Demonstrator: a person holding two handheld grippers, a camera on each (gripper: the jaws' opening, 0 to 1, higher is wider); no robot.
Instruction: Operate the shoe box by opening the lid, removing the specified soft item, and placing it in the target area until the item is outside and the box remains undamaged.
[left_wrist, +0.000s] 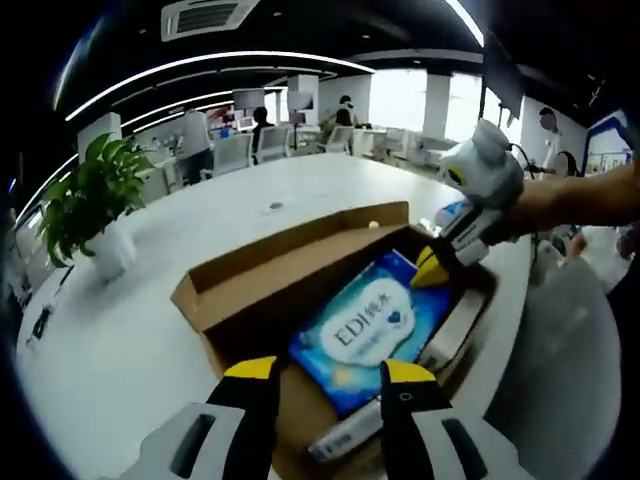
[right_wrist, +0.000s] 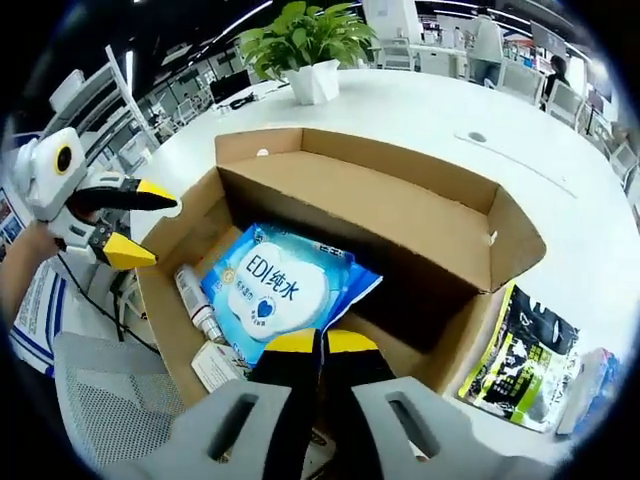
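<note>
Two grippers work over the open shoe box (left_wrist: 300, 290), its lid already folded back toward twelve o'clock in the left gripper view. Inside lies the soft item, a blue wipes pack (left_wrist: 370, 330), flat on the box floor with a small white tube (right_wrist: 197, 300) and a white carton (left_wrist: 455, 330) beside it. The left gripper (left_wrist: 330, 375) hovers at six o'clock with jaws apart, nothing between them. The right gripper (right_wrist: 322, 345) has its jaws together at the pack's near edge; it may be pinching a corner, but I cannot tell from here. Judged by this, the removal step is in hand. Next the pack needs a sure pinch and a straight lift clear of the cardboard walls, then a carry to the white table (right_wrist: 420, 110), perhaps near the black-and-yellow pouch (right_wrist: 520, 355).
</note>
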